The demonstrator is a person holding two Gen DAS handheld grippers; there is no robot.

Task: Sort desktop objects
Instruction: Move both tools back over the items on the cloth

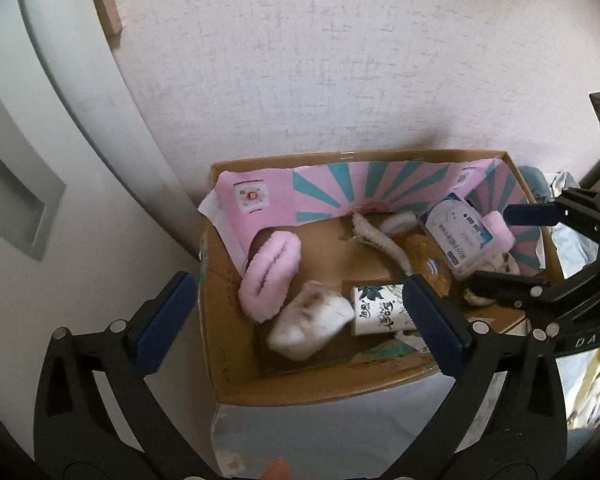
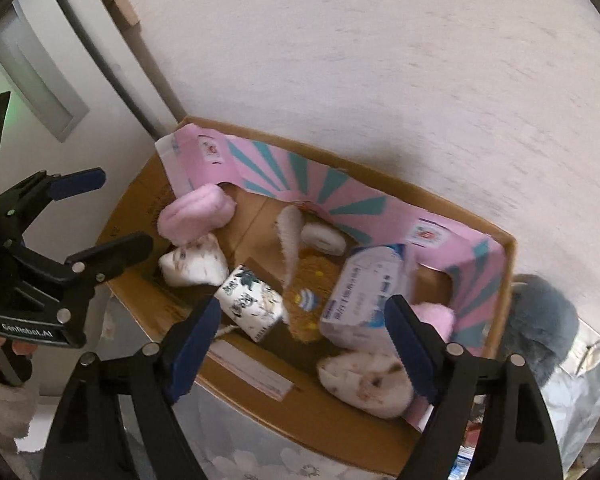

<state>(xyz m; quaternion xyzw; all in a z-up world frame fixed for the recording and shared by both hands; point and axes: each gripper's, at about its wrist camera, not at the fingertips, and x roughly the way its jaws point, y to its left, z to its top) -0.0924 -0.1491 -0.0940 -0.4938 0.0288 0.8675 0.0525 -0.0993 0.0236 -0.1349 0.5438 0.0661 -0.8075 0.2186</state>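
Observation:
An open cardboard box (image 1: 340, 396) with a pink and teal card liner (image 1: 340, 188) holds soft items. My left gripper (image 1: 300, 320) hangs open and wide over its near left part, above a blurred white plush piece (image 1: 308, 326), a printed tissue pack (image 1: 376, 310) and a pink fluffy piece (image 1: 270, 276); nothing is between its pads. My right gripper (image 2: 302, 344) is open over the box's (image 2: 380, 184) right part, just above a blurred white-and-blue wipes pack (image 2: 360, 296) and another white plush piece (image 2: 364, 384). Its pads press on nothing.
The box stands against a textured white wall, with a white door panel (image 1: 20, 160) to the left. A grey fluffy object (image 2: 540, 320) and a silver foil bag (image 2: 580, 380) lie outside the box on the right. A hand and sleeve (image 2: 0, 380) hold the left gripper.

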